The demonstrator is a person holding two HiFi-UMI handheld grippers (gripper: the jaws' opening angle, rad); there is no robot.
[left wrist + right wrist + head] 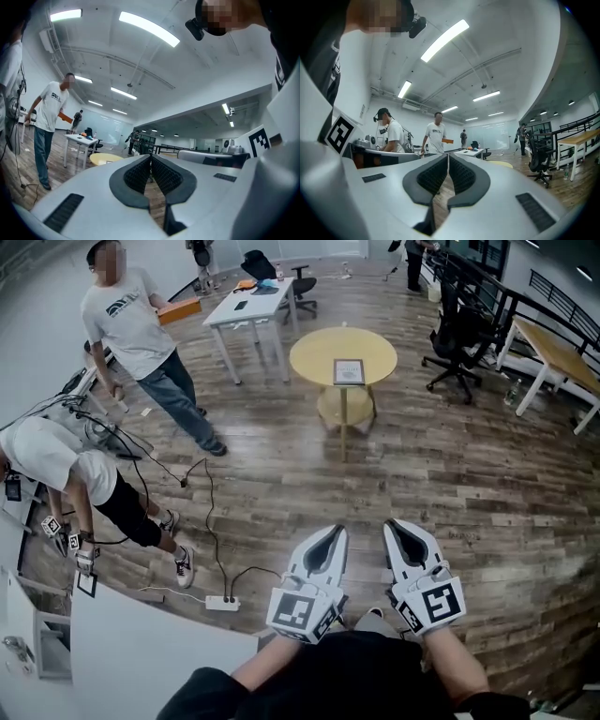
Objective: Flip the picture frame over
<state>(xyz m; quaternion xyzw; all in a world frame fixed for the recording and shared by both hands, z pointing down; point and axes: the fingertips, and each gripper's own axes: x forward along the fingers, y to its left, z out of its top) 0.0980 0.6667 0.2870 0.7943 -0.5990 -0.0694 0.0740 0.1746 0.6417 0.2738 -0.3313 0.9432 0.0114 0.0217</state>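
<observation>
**Both grippers empty, frame well ahead**

Left gripper (328,534): fingers (136,174) pressed together, nothing between them. Right gripper (403,527) same, fingers (461,174) closed and empty. Both point level, side by side, close to the body. Picture frame (349,371) lies flat on the round yellow counter (314,354), well ahead of both fingertips, untouched.

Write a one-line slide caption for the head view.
Left gripper and right gripper, fingers shut and empty, face the picture frame lying on the distant round yellow table.
</observation>
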